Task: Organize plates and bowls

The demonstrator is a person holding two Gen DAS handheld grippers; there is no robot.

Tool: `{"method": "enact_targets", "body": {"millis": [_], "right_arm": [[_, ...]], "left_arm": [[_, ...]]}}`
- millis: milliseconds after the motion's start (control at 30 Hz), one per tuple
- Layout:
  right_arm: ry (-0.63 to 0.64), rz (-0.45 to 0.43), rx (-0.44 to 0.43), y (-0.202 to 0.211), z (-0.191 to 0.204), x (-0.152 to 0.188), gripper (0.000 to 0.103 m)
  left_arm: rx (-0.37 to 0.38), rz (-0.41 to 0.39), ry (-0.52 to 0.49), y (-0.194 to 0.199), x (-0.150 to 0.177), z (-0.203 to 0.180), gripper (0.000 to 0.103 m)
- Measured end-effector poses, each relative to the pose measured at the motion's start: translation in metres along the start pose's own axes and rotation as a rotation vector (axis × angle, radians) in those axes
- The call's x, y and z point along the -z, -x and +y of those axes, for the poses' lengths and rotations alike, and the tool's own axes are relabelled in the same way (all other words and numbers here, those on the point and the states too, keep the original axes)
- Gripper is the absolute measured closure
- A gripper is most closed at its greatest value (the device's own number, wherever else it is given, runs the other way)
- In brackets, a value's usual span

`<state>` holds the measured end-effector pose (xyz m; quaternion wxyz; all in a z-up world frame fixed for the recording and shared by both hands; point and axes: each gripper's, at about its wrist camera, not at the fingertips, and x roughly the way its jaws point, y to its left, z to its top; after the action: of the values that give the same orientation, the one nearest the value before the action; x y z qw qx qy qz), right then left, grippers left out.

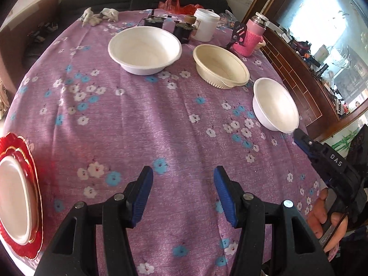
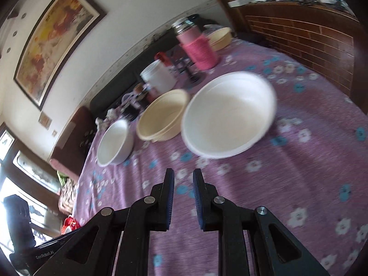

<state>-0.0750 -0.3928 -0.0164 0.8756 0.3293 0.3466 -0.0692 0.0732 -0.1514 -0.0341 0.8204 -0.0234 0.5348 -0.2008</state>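
Left gripper [image 1: 183,179]: nearest your left camera; jaws stand well apart, nothing between them, only cloth below.
Right gripper [image 2: 183,185]: jaws close together with a narrow gap, nothing held; right view is blurred. In the left view you see it at the right edge, its tip just beside the small bowl; contact cannot be told.
Hand [image 1: 326,218]: yours, wrapped on the right gripper's handle, near right corner.
Cloth [image 1: 147,119]: purple with white and blue flowers, covers the table.
Plates [image 1: 16,204]: white plate stacked on a red scalloped plate, near left edge of the table.
Large bowl [image 1: 145,49]: white, upright, empty, far centre.
Cream bowl [image 1: 220,65]: upright, right of the large bowl, a little apart from it.
Small bowl [image 1: 274,104]: white, upright, empty, near the right table edge, nearer you than the cream bowl.
Flask [image 1: 249,35]: pink knit sleeve, metal cap, far right, behind the cream bowl.
Tub [image 1: 205,24]: white, far side, between the large bowl and the flask.
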Motion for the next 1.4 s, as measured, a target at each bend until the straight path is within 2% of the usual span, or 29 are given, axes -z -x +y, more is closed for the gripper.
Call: {"method": "enact_targets", "body": {"millis": [200, 433, 633, 933, 1400], "right_arm": [[-0.077, -0.05, 0.058, 0.017, -0.051, -0.028, 0.085], [-0.147, -0.041, 0.053, 0.009, -0.088, -0.063, 0.085], [-0.204, -0.025, 0.027, -0.011, -0.102, -0.084, 0.085], [-0.243, -0.008, 0.015, -0.028, -0.116, -0.1, 0.085], [-0.268, 0.012, -0.022, -0.043, -0.124, -0.099, 0.085]], "left_arm": [[-0.002, 0.026, -0.053, -0.024, -0.028, -0.035, 0.049], [0.056, 0.089, -0.073, -0.063, -0.072, -0.078, 0.049], [0.087, 0.149, -0.046, -0.098, -0.1, -0.093, 0.049], [0.153, 0.214, -0.019, -0.127, -0.121, -0.105, 0.049], [0.178, 0.239, -0.024, -0.146, -0.134, -0.124, 0.049]]}}
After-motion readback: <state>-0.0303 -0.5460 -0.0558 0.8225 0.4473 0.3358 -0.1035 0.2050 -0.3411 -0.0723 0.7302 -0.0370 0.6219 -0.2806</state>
